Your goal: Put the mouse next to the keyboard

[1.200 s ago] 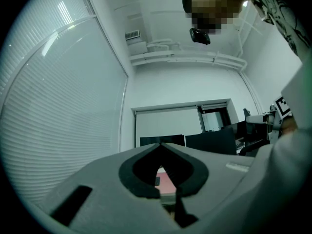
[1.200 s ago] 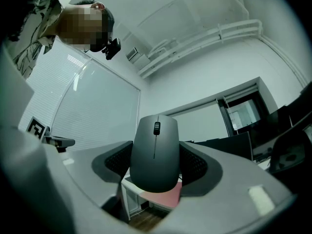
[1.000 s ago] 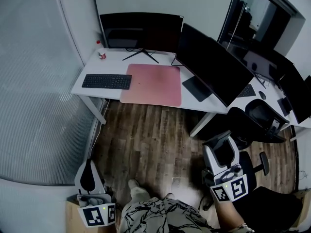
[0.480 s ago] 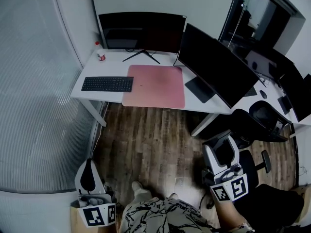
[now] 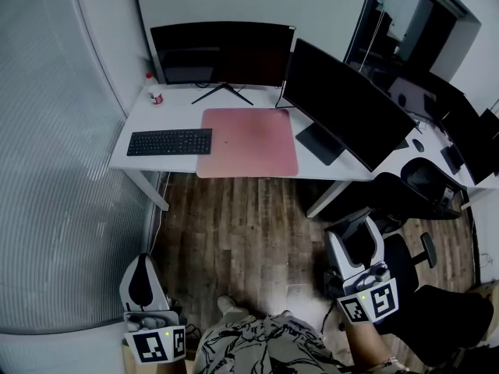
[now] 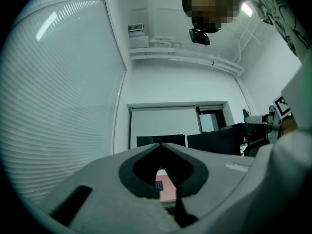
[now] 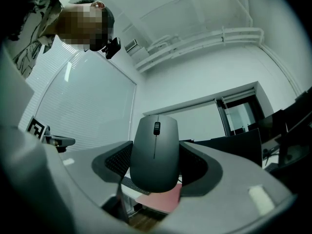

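Note:
A dark grey mouse [image 7: 155, 152] with a scroll wheel is clamped between the jaws of my right gripper [image 7: 156, 172], pointing up and forward. In the head view that gripper [image 5: 356, 238] is low at the right, above the wood floor. The black keyboard [image 5: 169, 142] lies on the left part of the white desk [image 5: 131, 159], well ahead of both grippers. My left gripper [image 5: 143, 276] is at the bottom left, shut and empty; in the left gripper view its jaws [image 6: 161, 156] meet at the tips.
A pink desk mat [image 5: 246, 142] lies right of the keyboard. Two dark monitors [image 5: 222, 53] [image 5: 347, 104] stand behind it. A small red-and-white cup [image 5: 155, 97] is at the desk's far left. A black office chair [image 5: 421, 187] is at the right. A ribbed glass wall [image 5: 54, 170] runs along the left.
The desk has shifted slightly lower and left in the head view. Both grippers hold their places in the picture, the right one still shut on the mouse.

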The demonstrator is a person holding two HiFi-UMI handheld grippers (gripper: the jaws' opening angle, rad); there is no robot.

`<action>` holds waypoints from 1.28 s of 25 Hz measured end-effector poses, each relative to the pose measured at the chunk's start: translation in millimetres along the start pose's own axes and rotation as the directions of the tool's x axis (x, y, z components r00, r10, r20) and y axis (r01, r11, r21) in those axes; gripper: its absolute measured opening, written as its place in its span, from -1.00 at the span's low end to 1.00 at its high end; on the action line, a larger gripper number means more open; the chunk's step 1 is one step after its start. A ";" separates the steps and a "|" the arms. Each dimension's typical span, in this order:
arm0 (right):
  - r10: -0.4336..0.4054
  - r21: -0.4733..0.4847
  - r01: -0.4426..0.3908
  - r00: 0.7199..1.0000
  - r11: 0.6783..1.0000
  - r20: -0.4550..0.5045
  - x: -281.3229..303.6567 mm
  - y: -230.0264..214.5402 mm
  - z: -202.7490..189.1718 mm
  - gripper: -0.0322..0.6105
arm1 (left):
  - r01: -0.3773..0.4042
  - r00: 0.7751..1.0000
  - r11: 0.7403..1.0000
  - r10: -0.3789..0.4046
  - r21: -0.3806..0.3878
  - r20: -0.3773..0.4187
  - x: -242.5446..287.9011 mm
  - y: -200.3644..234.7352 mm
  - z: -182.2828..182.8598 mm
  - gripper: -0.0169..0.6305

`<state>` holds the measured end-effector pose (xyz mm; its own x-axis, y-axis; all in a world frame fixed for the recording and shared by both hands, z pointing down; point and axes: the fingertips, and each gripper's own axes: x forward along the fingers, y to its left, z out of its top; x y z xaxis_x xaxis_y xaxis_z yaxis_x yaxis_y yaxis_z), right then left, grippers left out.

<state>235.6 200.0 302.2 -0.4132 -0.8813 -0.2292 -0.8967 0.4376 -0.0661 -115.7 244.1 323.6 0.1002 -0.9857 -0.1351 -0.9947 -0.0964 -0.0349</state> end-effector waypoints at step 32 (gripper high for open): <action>-0.099 -0.030 0.099 0.995 0.995 -0.005 63.0 26.2 -32.6 0.05 | 0.092 0.996 0.996 -0.091 0.010 -0.009 75.8 71.3 -24.9 -0.94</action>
<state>180.9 150.1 317.7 -0.3229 -0.9213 -0.2167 -0.9376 0.3426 -0.0598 -179.6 159.1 335.5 0.1906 -0.9741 -0.1220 -0.9811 -0.1848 -0.0573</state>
